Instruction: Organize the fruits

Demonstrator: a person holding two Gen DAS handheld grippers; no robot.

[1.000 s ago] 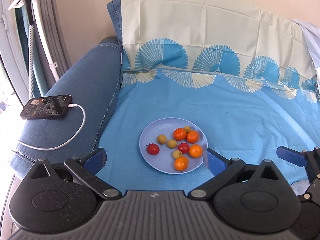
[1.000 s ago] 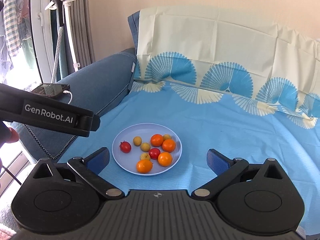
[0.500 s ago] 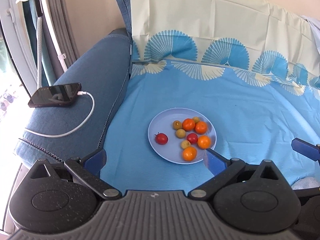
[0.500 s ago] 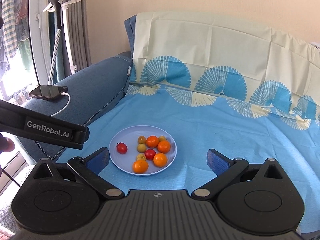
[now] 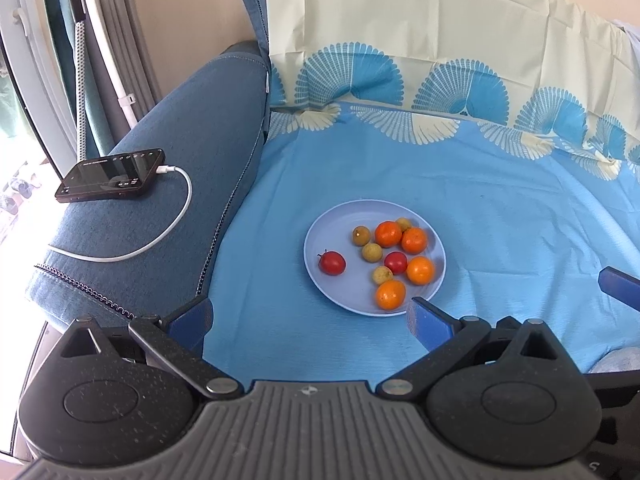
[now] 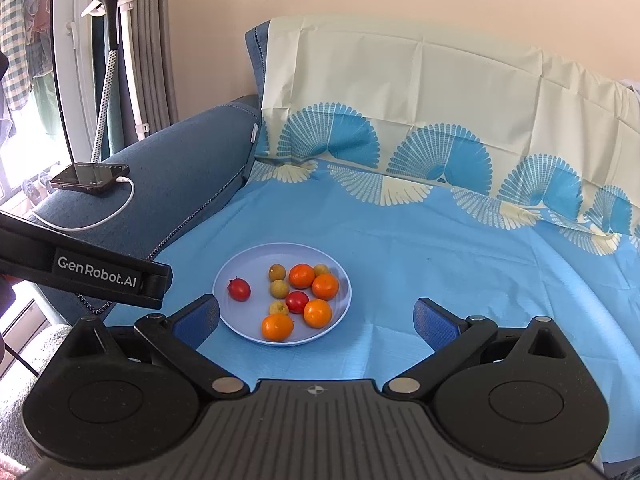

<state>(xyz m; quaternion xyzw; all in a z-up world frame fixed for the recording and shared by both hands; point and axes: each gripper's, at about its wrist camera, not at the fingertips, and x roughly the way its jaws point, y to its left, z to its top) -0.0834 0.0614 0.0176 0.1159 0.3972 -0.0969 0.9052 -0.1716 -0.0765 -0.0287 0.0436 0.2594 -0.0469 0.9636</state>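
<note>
A pale blue plate [image 5: 340, 224] lies on the blue sheet and holds several orange fruits [image 5: 390, 294], two red tomatoes [image 5: 332, 263] and several small yellow-green fruits [image 5: 372, 251]. It also shows in the right wrist view [image 6: 248, 268]. My left gripper [image 5: 310, 322] is open and empty, hovering just before the plate's near rim. My right gripper [image 6: 316, 318] is open and empty, above the plate's near right edge. One right fingertip [image 5: 618, 286] shows at the right of the left wrist view.
A dark blue sofa arm [image 5: 192, 152] stands left of the sheet, with a phone [image 5: 110, 175] and white cable [image 5: 160, 240] on it. A patterned sheet covers the backrest [image 5: 440, 40]. A garment steamer stand [image 6: 116, 40] is by the window. The left gripper's body [image 6: 80, 272] crosses the right view.
Both grippers have drawn back and shifted left a little, so the plate sits further right and away in the views. Both stay open. The fruits have not moved.
</note>
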